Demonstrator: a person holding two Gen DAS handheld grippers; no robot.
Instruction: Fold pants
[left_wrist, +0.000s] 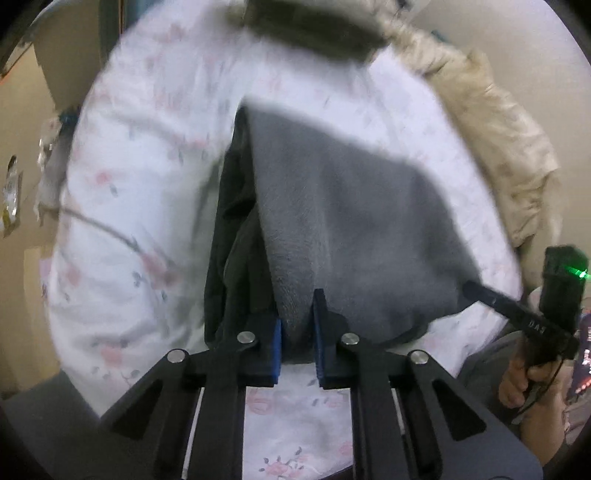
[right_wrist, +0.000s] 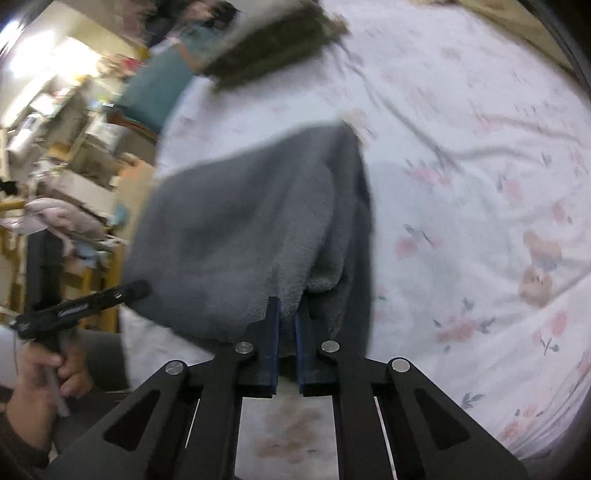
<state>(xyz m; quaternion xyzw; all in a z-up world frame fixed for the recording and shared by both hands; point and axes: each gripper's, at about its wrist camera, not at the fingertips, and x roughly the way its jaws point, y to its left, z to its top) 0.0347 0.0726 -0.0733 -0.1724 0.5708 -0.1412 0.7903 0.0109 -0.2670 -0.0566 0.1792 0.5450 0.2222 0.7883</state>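
Apparently both hand-held grippers, left (left_wrist: 297, 325) & right (right_wrist: 287, 321), pinch grey pants (left_wrist: 351, 221) (right_wrist: 240, 229).

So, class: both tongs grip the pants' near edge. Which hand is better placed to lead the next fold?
Probably neither: left tongs and right tongs each pinch the grey pants at opposite corners, so they should likely move together.

One pair of grey pants (left_wrist: 343, 221), two grippers — left gripper (left_wrist: 297, 332), right gripper (right_wrist: 287, 332) — one floral bedsheet (right_wrist: 480, 166).
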